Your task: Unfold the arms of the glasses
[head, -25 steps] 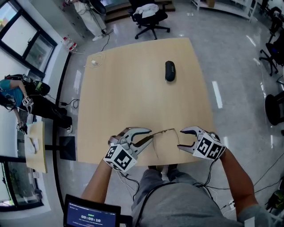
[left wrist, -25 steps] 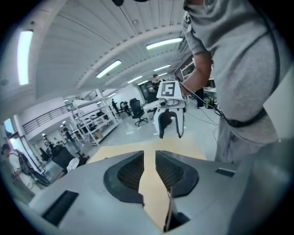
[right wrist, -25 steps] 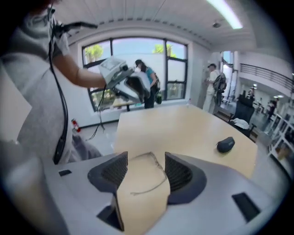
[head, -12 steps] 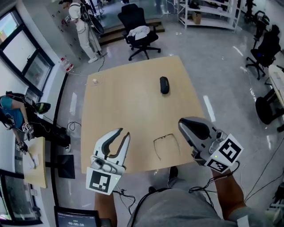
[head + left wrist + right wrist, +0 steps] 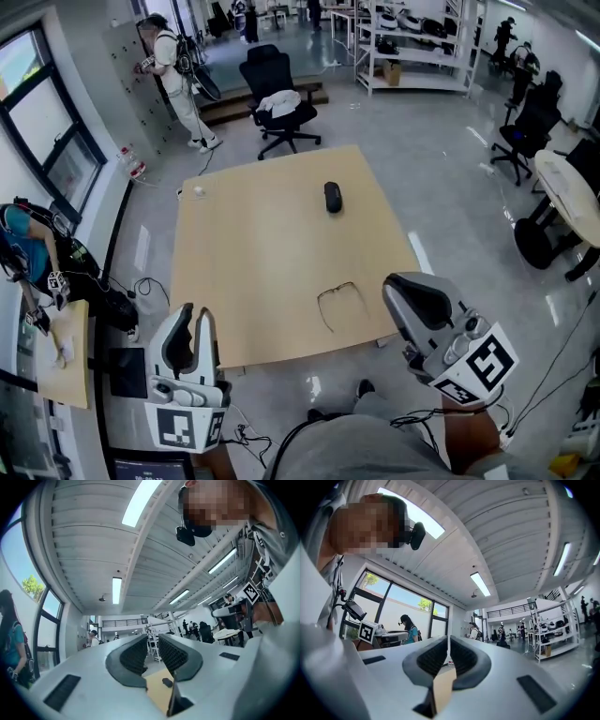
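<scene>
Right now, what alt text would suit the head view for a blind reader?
Glasses lie near the table's front edge, untouched; the left claw and right claw hover in front of it, empty. A black case lies farther back.

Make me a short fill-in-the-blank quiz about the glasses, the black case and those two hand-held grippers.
1. The glasses lie on the table, held by ____ gripper.
2. The right gripper has its jaws ____, with nothing between them.
3. The black case lies ____ from the person than the glasses do.

Missing words: neither; shut; farther.
</scene>
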`<move>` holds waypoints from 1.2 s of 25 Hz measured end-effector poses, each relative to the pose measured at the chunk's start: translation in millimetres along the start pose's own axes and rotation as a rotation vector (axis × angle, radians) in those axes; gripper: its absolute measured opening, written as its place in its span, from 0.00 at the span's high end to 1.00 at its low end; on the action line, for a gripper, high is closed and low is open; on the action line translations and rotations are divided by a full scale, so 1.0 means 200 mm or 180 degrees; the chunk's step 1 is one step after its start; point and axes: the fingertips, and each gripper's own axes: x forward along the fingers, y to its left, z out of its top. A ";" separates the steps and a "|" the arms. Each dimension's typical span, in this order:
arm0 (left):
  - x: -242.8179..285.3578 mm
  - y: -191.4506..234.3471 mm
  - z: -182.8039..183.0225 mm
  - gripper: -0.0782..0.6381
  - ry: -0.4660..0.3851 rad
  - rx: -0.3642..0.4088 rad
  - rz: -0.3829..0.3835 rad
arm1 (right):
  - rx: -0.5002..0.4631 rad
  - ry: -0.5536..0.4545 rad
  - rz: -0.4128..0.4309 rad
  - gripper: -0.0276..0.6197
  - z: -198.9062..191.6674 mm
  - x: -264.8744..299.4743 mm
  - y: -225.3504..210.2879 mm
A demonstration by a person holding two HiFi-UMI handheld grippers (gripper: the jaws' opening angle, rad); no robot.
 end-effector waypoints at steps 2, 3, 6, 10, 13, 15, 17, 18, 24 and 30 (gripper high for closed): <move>-0.08 -0.03 0.02 0.78 0.0017 -0.0007 0.0060 | -0.0034 -0.0033 -0.0026 0.92 0.04 -0.10 0.03; -0.11 -0.04 0.02 0.78 0.0019 -0.0022 0.0084 | -0.0051 -0.0047 -0.0030 0.92 0.06 -0.14 0.04; -0.21 -0.09 0.05 0.78 0.0038 0.0024 0.0198 | -0.0064 -0.0047 -0.0011 0.92 0.09 -0.25 0.07; -0.28 -0.19 0.05 0.78 0.0114 -0.0030 0.0384 | -0.0056 0.0039 0.0079 0.92 0.11 -0.38 0.06; -0.32 -0.33 0.06 0.78 0.0136 -0.0062 0.0441 | -0.0130 0.0085 0.0142 0.92 0.15 -0.52 0.05; -0.34 -0.44 0.10 0.78 0.0130 -0.0055 0.0439 | -0.0140 0.0099 0.0175 0.92 0.16 -0.62 0.05; -0.37 -0.54 0.15 0.78 0.0113 -0.0029 0.0446 | -0.0158 0.0111 0.0216 0.92 0.18 -0.70 0.06; -0.39 -0.57 0.17 0.78 0.0105 -0.0017 0.0464 | -0.0169 0.0111 0.0241 0.92 0.19 -0.73 0.07; -0.50 -0.70 0.25 0.78 0.0077 0.0011 0.0573 | -0.0198 0.0079 0.0376 0.93 0.22 -0.86 0.11; -0.54 -0.81 0.30 0.78 0.0093 0.0088 0.0599 | -0.0173 0.0049 0.0410 0.93 0.22 -0.94 0.09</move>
